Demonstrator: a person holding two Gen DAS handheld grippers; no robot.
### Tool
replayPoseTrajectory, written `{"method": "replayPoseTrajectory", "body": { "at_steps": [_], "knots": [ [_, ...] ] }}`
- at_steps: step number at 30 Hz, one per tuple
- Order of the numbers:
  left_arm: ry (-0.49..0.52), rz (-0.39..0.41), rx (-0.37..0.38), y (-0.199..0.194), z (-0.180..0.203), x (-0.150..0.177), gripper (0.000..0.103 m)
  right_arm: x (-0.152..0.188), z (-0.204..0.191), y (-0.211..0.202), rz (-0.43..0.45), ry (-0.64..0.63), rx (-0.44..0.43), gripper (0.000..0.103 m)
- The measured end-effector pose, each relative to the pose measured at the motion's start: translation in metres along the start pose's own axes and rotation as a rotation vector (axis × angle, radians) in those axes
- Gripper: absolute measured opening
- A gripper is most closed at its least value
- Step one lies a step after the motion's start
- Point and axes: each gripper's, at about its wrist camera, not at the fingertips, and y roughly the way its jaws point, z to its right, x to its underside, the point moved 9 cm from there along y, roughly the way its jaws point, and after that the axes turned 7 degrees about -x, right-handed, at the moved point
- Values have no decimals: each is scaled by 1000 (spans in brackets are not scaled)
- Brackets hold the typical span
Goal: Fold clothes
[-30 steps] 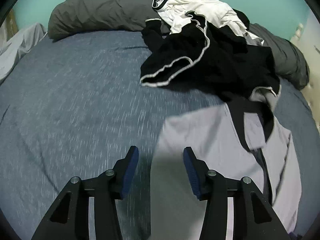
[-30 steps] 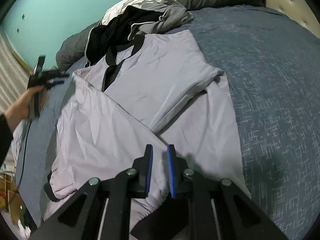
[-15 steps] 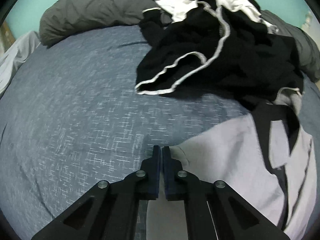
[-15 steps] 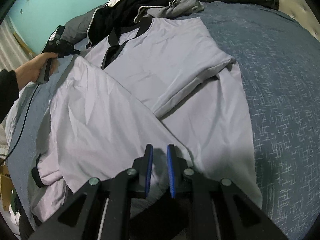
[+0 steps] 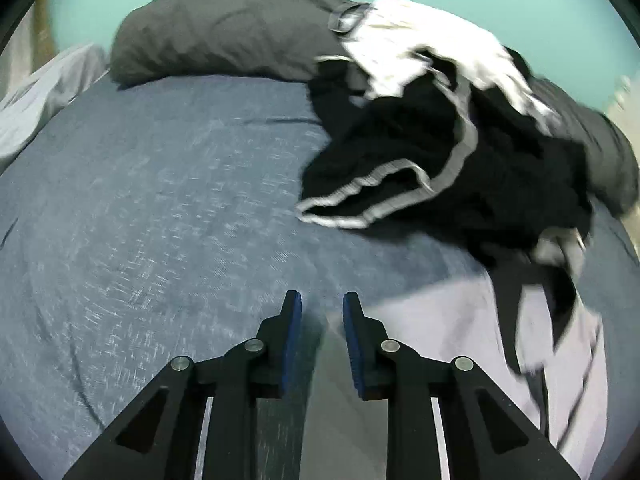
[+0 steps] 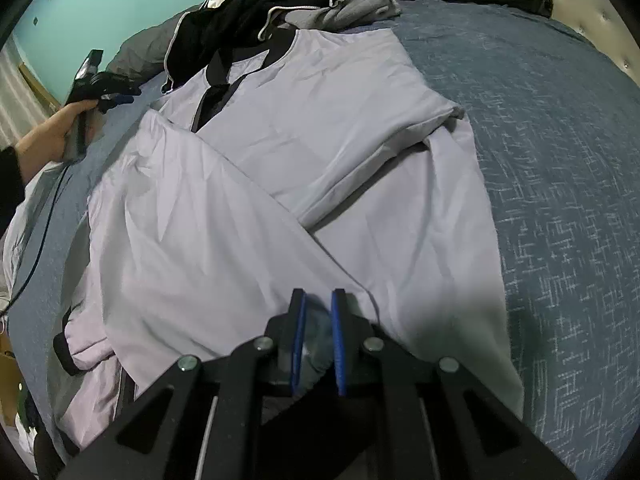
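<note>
A lilac shirt (image 6: 320,128) with a black collar lies flat on the blue bed sheet (image 6: 560,160), its left side folded diagonally across the front. My right gripper (image 6: 318,296) is at the near hem; its jaws are closing, pads pressing a bunch of lilac fabric. In the left wrist view the shirt's (image 5: 460,332) corner lies just right of my left gripper (image 5: 322,300), whose jaws are opening with nothing pinched between them. The right wrist view shows that left gripper (image 6: 116,96) in a hand (image 6: 60,132), off the shirt's far left shoulder.
A pile of black, white-trimmed clothes (image 5: 420,168) and a white garment (image 5: 420,52) lies beyond the shirt's collar, against a dark grey pillow (image 5: 224,36). A grey hoodie (image 6: 344,4) tops the pile. Bare blue sheet (image 5: 140,220) spreads left of the shirt.
The left gripper shut near the shirt's corner, then its jaws parted again and it drew back from the clothes pile. The right gripper stayed at the hem.
</note>
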Motion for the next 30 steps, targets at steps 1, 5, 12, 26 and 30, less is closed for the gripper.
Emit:
{"method": "replayPoseTrajectory", "body": {
  "at_steps": [1,5,12,26,30],
  "knots": [
    [22,-14,12,-1,3,9,23,0,0,0,1,2,-2,10],
    [82,-71,5,11,12,43,23,2,0,-3,5,5,-7,10],
    [115,-88,-32,28,16,51,25,-1,1,-7,5,14,-16,10],
    [198,-159,101,-131,-27,168,46,-26,12,-97,142,42,-34,14],
    [188,-201,153,-172,-47,227,50,-6,19,-113,71,30,-15,19]
  ]
}}
